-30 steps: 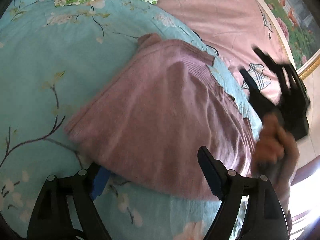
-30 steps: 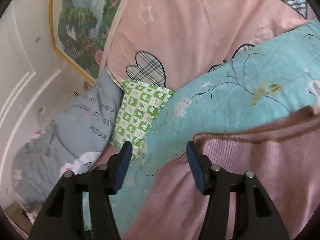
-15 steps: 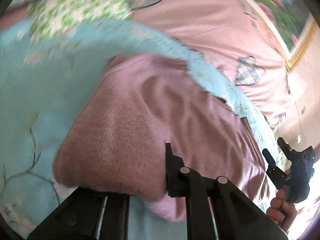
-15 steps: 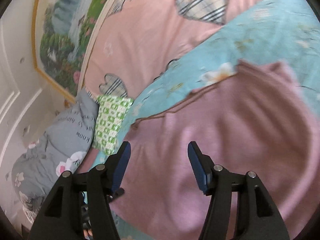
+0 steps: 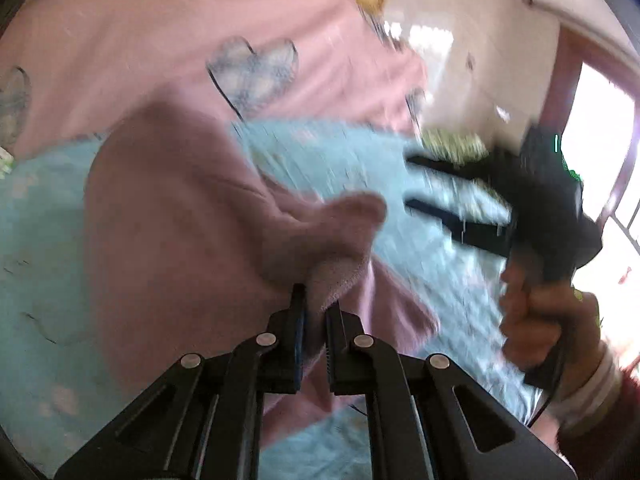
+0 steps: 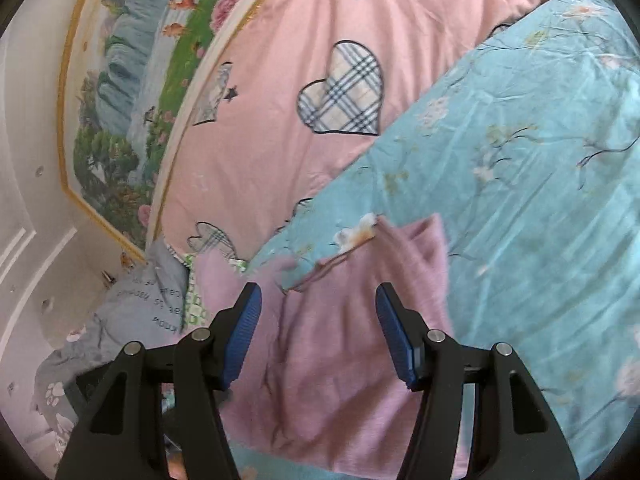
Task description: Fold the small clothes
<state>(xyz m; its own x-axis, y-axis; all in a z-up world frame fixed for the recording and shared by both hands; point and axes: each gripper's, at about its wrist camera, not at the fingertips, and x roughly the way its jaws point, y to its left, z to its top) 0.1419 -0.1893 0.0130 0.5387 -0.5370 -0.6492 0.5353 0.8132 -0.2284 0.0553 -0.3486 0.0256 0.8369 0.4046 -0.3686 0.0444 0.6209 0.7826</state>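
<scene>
The left gripper (image 5: pixel 316 312) has its fingers clenched on an edge of the pink knit sweater (image 5: pixel 176 216), with a bunched fold of it lifted off the teal floral bedspread (image 5: pixel 36 248). The rest of the sweater lies on the bed, near side. The right gripper (image 6: pixel 318 328) has its fingers released, spread over the sweater with nothing pinched. A pink heart-print quilt (image 6: pixel 280 128) sits on the far side. The left view's pretty blurry.
</scene>
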